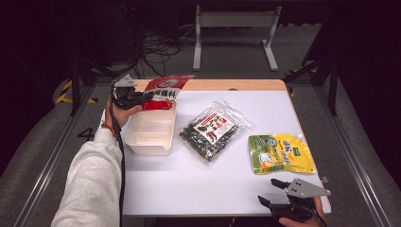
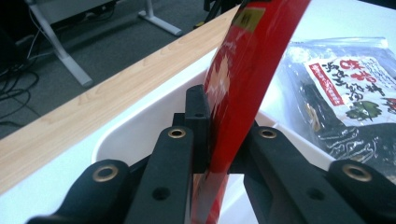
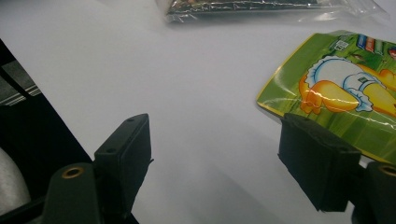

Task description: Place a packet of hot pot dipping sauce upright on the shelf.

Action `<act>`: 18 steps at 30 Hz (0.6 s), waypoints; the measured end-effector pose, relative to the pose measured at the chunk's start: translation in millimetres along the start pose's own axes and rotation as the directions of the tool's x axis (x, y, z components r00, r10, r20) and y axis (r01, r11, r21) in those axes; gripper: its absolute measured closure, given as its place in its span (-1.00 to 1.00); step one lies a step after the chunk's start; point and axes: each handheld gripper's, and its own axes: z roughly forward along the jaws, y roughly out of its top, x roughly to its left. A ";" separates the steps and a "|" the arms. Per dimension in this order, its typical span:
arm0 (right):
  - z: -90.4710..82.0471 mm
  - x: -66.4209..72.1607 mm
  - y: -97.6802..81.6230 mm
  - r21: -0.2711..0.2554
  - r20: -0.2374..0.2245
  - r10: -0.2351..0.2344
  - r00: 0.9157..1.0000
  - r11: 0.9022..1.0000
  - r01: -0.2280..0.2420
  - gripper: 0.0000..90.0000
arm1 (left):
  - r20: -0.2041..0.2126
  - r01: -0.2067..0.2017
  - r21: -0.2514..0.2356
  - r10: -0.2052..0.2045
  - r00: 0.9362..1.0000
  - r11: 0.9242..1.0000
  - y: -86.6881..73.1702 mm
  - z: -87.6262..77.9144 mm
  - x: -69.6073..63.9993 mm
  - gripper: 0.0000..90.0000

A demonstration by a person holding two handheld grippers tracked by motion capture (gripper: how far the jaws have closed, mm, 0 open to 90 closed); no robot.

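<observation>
high view: left tool (image 1: 142, 98) is holding the red packet (image 1: 165, 90) by its lower edge, packet standing up over the far end of the white tub (image 1: 150, 133). tub is sitting on the worktop (image 1: 198, 184) near its left side. seaweed bag (image 1: 213, 130) is lying mid-worktop, yellow-green pouch (image 1: 281, 153) to its right. right tool (image 1: 272, 191) is hovering at the near right corner, jaws spread, nothing between them.

left gripper view: jaws are pinching the red packet (image 2: 243, 88), tub wall (image 2: 140, 126) right behind, seaweed bag (image 2: 345, 93) beyond.

right gripper view: jaws are standing wide apart over bare worktop (image 3: 187, 93), pouch (image 3: 341, 93) just beside the right jaw.
</observation>
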 end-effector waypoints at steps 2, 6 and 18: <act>1.0 -0.2 -0.2 0.006 -0.002 -0.001 1.000 1.000 0.001 -0.44 | -0.014 -0.006 0.007 0.006 1.000 1.000 -2.4 -1.6 0.8 0.83; 2.7 0.6 0.2 0.016 -0.006 -0.008 1.000 1.000 0.008 -0.44 | -0.021 0.007 0.011 -0.007 1.000 1.000 -5.8 -3.7 1.5 0.86; 4.2 -0.9 -0.6 0.027 -0.008 0.000 1.000 1.000 0.000 -0.45 | -0.054 0.013 0.011 -0.012 0.998 1.000 -14.8 -10.2 4.6 0.84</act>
